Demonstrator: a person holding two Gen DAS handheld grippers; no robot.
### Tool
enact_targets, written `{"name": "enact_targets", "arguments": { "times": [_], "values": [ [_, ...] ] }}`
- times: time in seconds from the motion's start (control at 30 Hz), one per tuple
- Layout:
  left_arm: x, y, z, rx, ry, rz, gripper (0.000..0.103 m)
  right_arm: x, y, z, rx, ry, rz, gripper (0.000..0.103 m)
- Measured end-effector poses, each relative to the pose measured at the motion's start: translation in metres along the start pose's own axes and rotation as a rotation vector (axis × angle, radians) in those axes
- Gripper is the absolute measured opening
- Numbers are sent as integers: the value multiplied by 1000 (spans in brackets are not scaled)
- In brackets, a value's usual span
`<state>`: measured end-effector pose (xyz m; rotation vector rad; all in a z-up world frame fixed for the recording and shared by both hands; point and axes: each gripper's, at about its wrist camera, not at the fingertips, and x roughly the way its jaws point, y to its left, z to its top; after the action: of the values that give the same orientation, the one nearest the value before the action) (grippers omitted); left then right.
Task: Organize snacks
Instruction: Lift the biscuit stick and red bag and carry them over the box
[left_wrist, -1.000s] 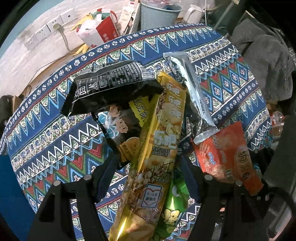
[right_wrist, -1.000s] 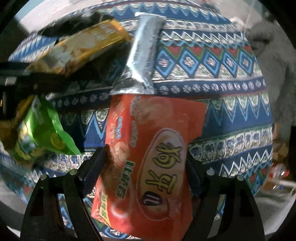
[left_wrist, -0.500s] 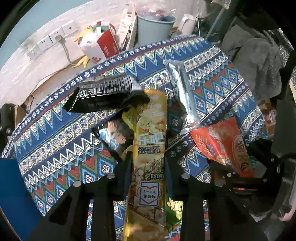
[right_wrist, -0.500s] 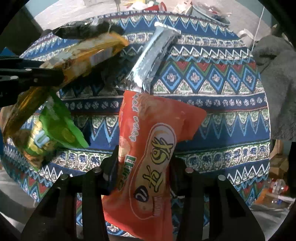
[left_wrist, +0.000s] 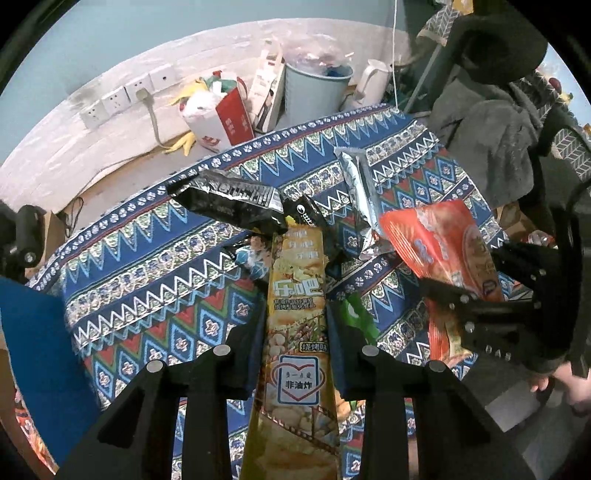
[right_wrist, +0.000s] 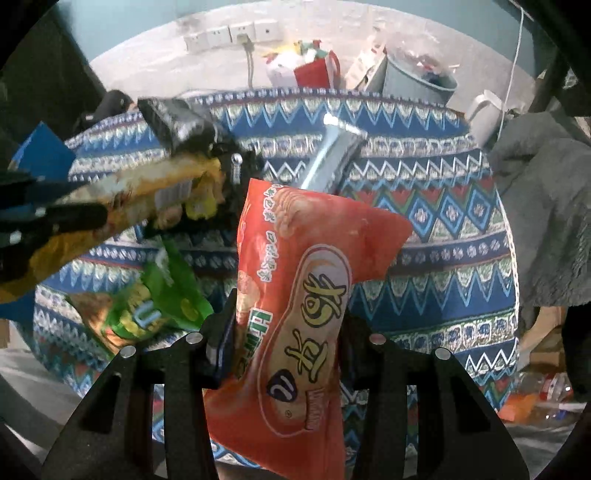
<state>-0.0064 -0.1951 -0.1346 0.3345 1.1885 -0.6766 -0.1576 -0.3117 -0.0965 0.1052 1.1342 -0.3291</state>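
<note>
Two grippers each carry a snack packet above the round table draped in a blue, red and white zigzag-patterned cloth (left_wrist: 155, 288). The left gripper (left_wrist: 295, 354) has its fingers clamped on a long, narrow gold foil packet (left_wrist: 297, 314), which runs away from the camera over the middle of the table. The right gripper (right_wrist: 286, 343) pinches a puffy orange-red plastic packet with yellow lettering (right_wrist: 306, 295) about its lower half; the upper half flares wide above the fingers.

On the cloth lie a black crinkled packet with white print (left_wrist: 229, 201) toward the far left, a silver foil packet (left_wrist: 360, 199) toward the far right, a small dark packet with cartoon figures (left_wrist: 255, 254) beneath the gold one, and a green plastic packet (right_wrist: 162, 299) near the front edge, between the two grippers.

Bare cloth spreads widely on the near left side and along the right rim. Beyond the far edge stand a pale blue bin (left_wrist: 314, 92), a red and white bag (left_wrist: 221, 118) and a white kettle (left_wrist: 373, 85). A grey fleece garment (left_wrist: 491, 129) hangs just past the right edge.
</note>
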Motion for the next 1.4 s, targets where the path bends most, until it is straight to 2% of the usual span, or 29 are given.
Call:
{"name": "enact_targets", "arguments": {
  "times": [0.17,0.43,0.77,1.4],
  "values": [
    [-16,1,-12,11,-30,-11,32,-3,16,-10,-4,-34,13,44],
    [-50,12,-34,-6,-101,-7,32,2,31,3,-34,-80,24,44],
    [-99,49,-57,-86,-209,25,32,-11,62,23,-74,-132,49,44],
    [-159,123,-91,-231,-358,140,32,-41,171,54,-234,-195,131,44]
  ]
}}
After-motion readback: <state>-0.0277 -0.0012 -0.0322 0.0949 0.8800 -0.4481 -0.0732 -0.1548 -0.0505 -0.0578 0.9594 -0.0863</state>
